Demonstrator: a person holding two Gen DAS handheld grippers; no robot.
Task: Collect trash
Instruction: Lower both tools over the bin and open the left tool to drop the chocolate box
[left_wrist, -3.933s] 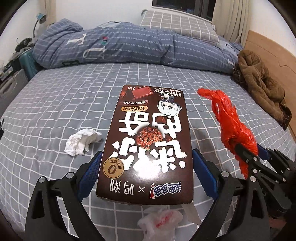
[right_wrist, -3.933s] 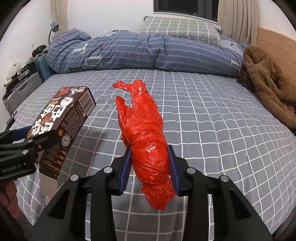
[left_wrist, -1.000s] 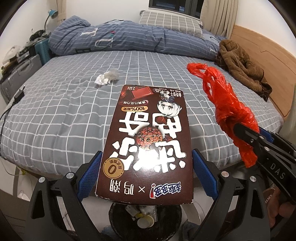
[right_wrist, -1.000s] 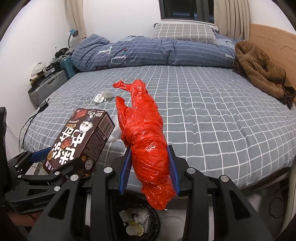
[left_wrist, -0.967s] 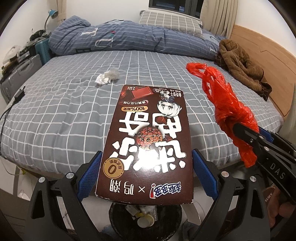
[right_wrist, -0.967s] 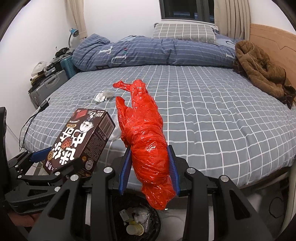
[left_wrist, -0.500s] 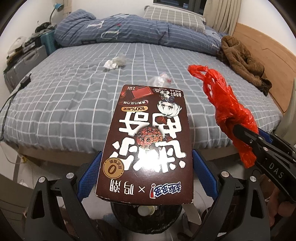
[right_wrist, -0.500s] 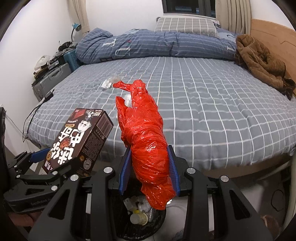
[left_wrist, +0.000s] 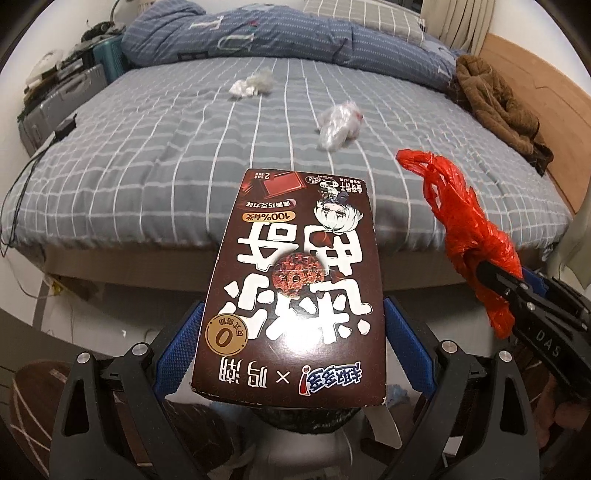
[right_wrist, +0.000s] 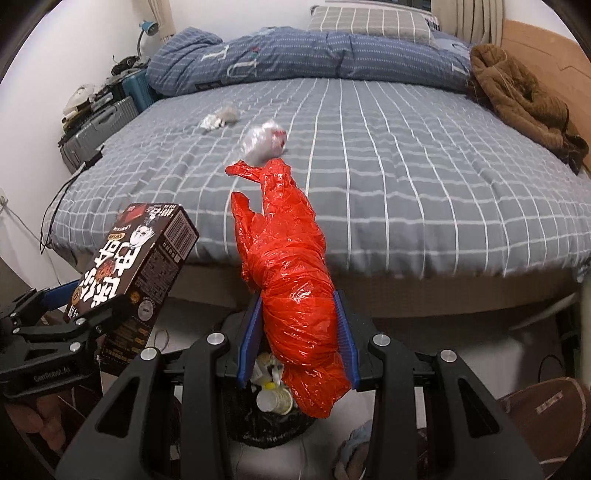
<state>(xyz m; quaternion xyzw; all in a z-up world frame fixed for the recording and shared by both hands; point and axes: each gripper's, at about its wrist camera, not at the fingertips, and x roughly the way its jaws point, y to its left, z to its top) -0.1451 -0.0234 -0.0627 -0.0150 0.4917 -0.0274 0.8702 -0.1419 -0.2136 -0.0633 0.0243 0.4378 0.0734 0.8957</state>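
Bed (right_wrist: 424, 192) with grey checked cover, ahead of the fingers. Blue duvet (right_wrist: 295, 59) and checked pillow (right_wrist: 369, 22) at far end; brown coat (right_wrist: 524, 103) far right. Suitcases (left_wrist: 62, 99) far left beside bed.

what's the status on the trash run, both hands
Left gripper shut on brown box. Right gripper shut on red bag, over trash bin. Two wads on bed.

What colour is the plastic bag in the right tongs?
Bright red plastic bag, clearest in the right wrist view.
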